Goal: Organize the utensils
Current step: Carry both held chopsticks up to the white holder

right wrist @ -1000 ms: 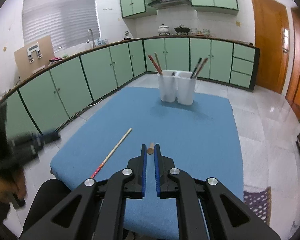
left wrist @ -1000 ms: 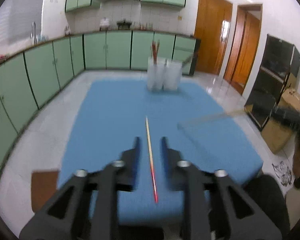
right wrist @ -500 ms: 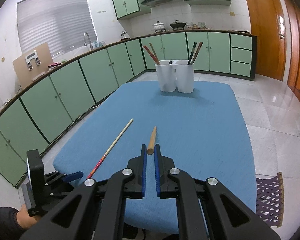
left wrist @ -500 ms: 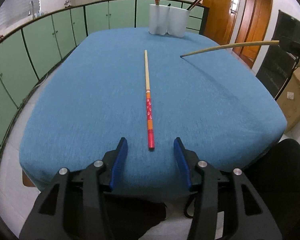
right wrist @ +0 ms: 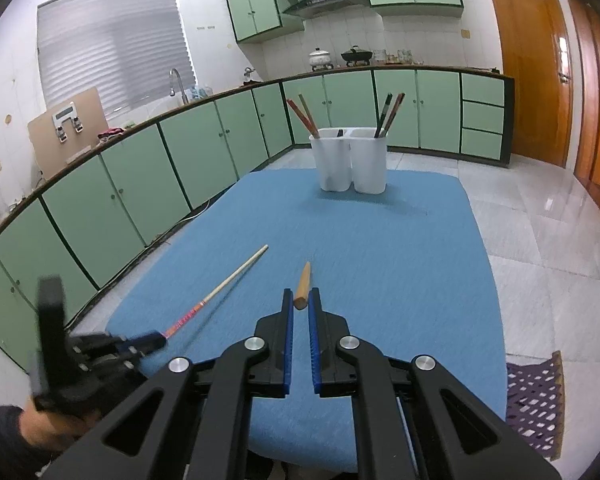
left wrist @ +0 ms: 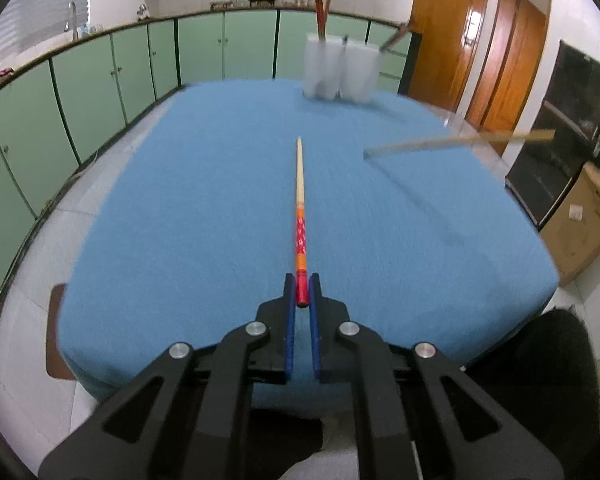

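My left gripper (left wrist: 301, 285) is shut on the red end of a chopstick with a red-orange patterned handle (left wrist: 300, 200), which points forward over the blue table (left wrist: 188, 200). It also shows in the right wrist view (right wrist: 224, 288), held by the left gripper (right wrist: 156, 340) at lower left. My right gripper (right wrist: 300, 300) is shut on a plain wooden chopstick (right wrist: 302, 289), seen end-on; in the left wrist view this chopstick (left wrist: 452, 142) hangs over the table's right side. Two white holder cups (right wrist: 352, 164) with several chopsticks stand at the table's far end.
Green kitchen cabinets (right wrist: 140, 184) run along the left and back. Wooden doors (right wrist: 528, 64) are at the right. A cardboard box (left wrist: 580, 216) and a dark appliance (left wrist: 560, 128) stand right of the table.
My left gripper moved forward and closed on the red end of the patterned chopstick. The right gripper kept its hold on the wooden chopstick and shifted slightly.
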Motion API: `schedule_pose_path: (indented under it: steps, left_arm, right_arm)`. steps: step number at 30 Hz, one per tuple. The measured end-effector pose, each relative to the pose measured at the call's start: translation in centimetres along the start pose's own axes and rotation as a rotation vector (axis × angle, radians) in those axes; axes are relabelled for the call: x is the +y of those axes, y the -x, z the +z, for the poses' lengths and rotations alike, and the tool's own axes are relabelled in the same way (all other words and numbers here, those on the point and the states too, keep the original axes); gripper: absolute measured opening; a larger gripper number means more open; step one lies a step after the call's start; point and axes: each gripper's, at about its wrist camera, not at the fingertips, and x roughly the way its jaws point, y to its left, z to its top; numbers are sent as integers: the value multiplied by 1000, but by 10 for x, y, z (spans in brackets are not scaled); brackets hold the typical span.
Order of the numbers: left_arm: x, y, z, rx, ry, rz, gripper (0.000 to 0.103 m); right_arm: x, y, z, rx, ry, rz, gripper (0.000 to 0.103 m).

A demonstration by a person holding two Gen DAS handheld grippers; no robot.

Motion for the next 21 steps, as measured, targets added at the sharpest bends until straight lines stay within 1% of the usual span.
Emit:
schedule_pose_path:
  steps: [6, 10, 14, 16, 21]
  left_arm:
    - [6, 41, 55, -97, -27, -18, 5]
    - [9, 54, 96, -141, -46, -34, 5]
    - [6, 53, 137, -161, -79, -40, 5]
    - [4, 48, 157, -154, -95, -48, 5]
    - [2, 33, 194, -125, -113, -64, 5]
  right_arm:
    - [8, 4, 21, -10, 57, -13, 7]
    - [14, 1, 42, 6, 85, -15, 7]
    - [19, -8, 68, 23, 126, -22, 7]
    - [22, -13, 81, 44, 143, -15, 7]
    - [30, -25, 115, 75, 192, -18, 7]
